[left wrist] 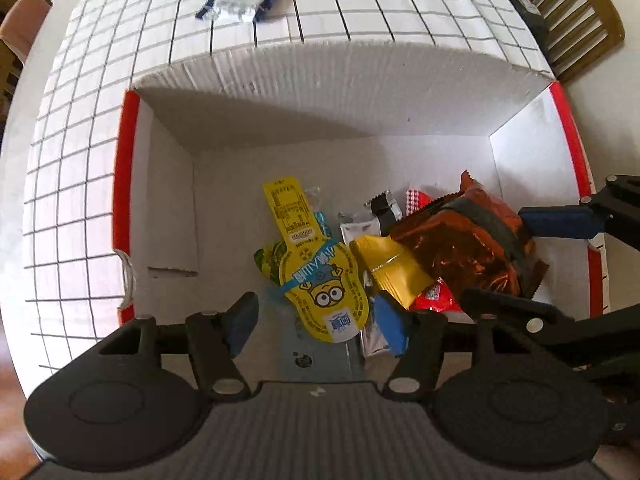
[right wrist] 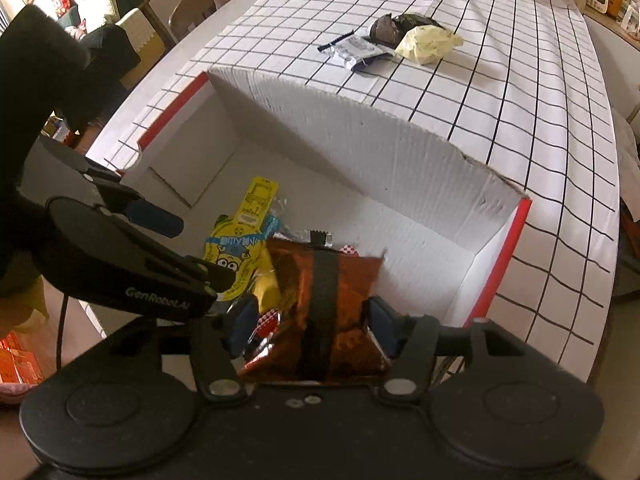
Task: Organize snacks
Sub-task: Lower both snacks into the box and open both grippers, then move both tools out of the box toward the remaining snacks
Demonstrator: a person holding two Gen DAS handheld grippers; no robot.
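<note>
Orange foil marks the bag [right wrist: 320,312] now between the blue pads of the right tongs [right wrist: 310,326], which sit low over the white box [right wrist: 400,160] on the checked surface [right wrist: 520,92]. The pads press the bag's sides, so I judge it grasped, though it looks close to resting on the pile. The left tongs [left wrist: 316,320] hover spread and empty above the yellow minion pack [left wrist: 324,284], with a yellow sachet [left wrist: 392,272] and small red and silver packs alongside at the box's near right. The step in hand looks like dropping the orange bag into the box. Next the right tongs should let go and lift clear without dragging the foil or knocking the left tongs, which are just beside them. Beyond the far wall, three snacks wait on the surface: a white-and-blue wrapper [right wrist: 356,50], a dark bag [right wrist: 400,26] and a pale yellow bag [right wrist: 428,42].
</note>
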